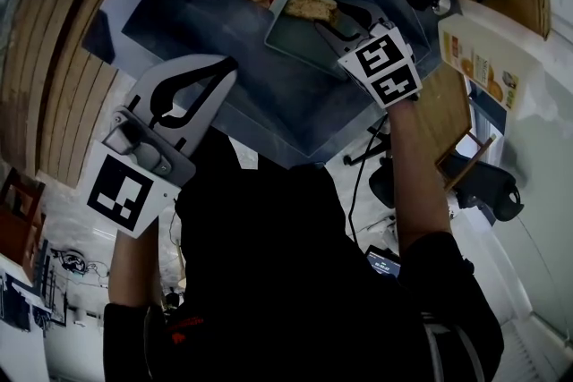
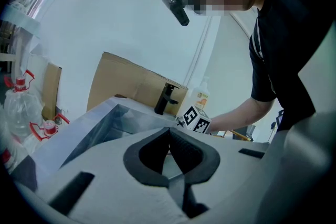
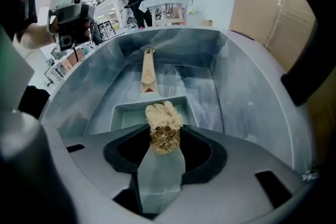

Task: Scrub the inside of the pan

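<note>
R gripper (image 3: pixel 165 131) pinching scrubber (image 3: pixel 164 114), pan (image 3: pixel 123 113) part-hidden (near rim)

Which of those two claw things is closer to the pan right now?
Right. The right gripper holds a scrubber over the pan; the left gripper is by the sink's near edge, shut, empty.

We look steeply down into the sink (image 1: pixel 179 22) from the head. Our left gripper view sits above the rim, facing across to the faucet (image 2: pixel 167 98). Our right gripper view peers close along the basin over the pan (image 3: pixel 126 113). All three views share the sink.
</note>
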